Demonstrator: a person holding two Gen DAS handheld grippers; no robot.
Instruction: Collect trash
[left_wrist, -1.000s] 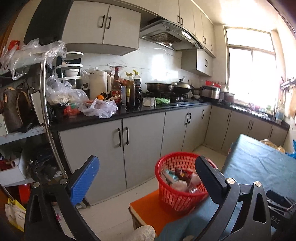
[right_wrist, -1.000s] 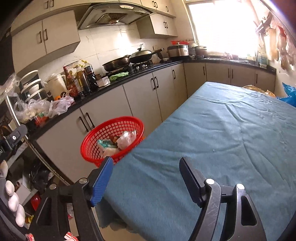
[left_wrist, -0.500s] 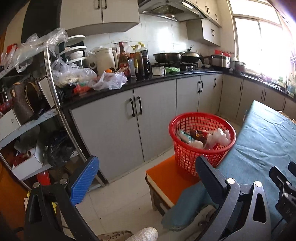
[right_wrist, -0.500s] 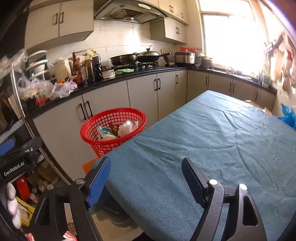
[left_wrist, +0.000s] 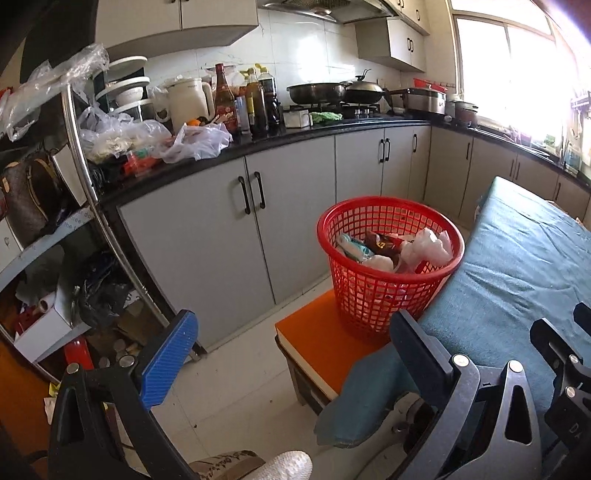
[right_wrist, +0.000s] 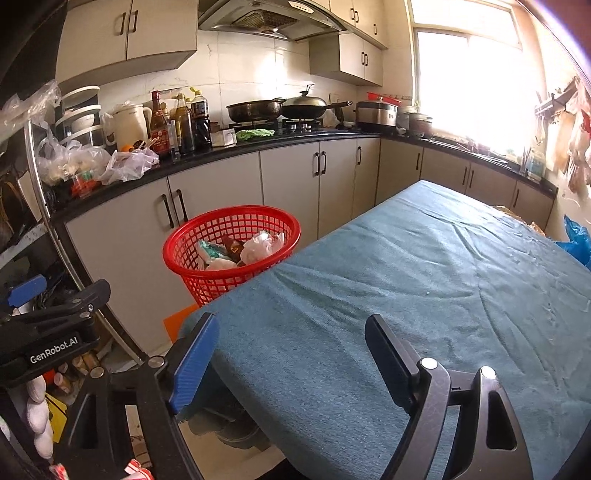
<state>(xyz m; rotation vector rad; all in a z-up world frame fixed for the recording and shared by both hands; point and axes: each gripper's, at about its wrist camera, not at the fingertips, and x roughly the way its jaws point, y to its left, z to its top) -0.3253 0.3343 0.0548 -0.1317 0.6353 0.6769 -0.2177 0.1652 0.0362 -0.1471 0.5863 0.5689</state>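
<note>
Both grippers — left gripper (left_wrist: 288, 358) and right gripper (right_wrist: 291, 354) — gape empty near the filled red basket (left_wrist: 388, 291); collecting seems finished, withdrawal likely next.

"GenRobot.AI" stands on the left gripper (right_wrist: 26, 295).

a red plastic lattice basket (left_wrist: 389, 266) stands upright on an orange stool top (left_wrist: 317, 343), its far side touching the edge of the blue-green cloth-covered table (left_wrist: 524, 266). it is roughly half full of trash: a crumpled white plastic bag (left_wrist: 426, 247), a dark brown snack wrapper (left_wrist: 382, 242), a pale teal-and-white packet (left_wrist: 352, 247) and some white paper.
</note>
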